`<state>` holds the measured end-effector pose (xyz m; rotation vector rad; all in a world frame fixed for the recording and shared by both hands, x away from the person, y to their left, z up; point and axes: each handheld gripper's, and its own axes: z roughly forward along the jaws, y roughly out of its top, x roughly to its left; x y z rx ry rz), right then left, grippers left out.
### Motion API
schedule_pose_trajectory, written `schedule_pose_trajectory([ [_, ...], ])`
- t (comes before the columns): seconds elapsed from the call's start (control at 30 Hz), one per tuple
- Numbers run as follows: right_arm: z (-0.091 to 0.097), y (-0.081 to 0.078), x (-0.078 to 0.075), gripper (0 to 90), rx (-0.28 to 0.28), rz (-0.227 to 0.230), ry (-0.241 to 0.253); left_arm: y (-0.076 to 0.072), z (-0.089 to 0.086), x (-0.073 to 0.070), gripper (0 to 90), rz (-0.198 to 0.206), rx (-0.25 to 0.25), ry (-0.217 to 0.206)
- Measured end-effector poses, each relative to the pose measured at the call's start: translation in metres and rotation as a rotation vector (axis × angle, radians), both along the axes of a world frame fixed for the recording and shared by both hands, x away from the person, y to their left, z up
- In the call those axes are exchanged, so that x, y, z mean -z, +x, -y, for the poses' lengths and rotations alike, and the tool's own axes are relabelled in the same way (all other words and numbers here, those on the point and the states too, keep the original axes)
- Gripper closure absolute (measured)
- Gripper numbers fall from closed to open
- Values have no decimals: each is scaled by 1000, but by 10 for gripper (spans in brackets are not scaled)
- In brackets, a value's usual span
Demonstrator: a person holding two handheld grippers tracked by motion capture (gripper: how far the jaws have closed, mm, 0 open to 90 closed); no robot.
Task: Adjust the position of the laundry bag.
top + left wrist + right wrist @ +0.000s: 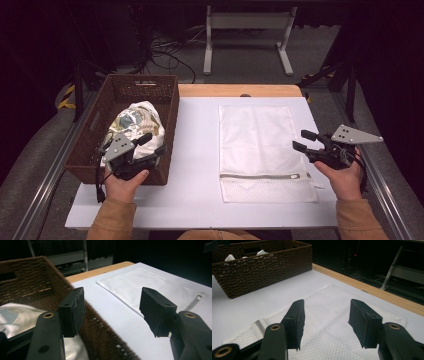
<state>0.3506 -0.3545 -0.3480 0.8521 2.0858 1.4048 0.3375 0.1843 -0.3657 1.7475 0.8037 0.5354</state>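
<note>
Left gripper: I see my left gripper [151,143] over the near right corner of the wicker basket [165,90]. Its fingers [72,311] stand apart with nothing between them; one is above the basket's inside, the other above the white surface [195,150].

Right gripper: my right gripper [304,140] hovers at the right edge of the surface, just beside the right side of the mesh laundry bag [257,135]. Its fingers [295,321] are wide and they hold nothing; in the right gripper view they point over the mesh.

Wicker basket: dark brown, it stands at the left edge of the surface and reaches to the far left corner.

Bundle in basket: a crumpled white and silvery cloth bundle [137,117] lies inside the basket, under and beyond the left gripper. I cannot tell if the gripper touches it.

Mesh laundry bag: white, it lies flat on the right half of the surface, with its zipper [267,176] along the side near to me. It is well apart from the basket.

Surface: a white board; a wooden strip [240,90] shows along its far edge.
</note>
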Motion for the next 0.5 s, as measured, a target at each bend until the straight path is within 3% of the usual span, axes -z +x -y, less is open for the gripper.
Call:
schedule_pose_trajectory([
  [0.23, 0, -4, -1, 466, 7, 3, -11, -1, 22, -5, 396, 19, 66, 27],
  [0.5, 4, -9, 0, 462, 21, -12, -8, 3, 44, -4, 398, -1, 144, 39],
])
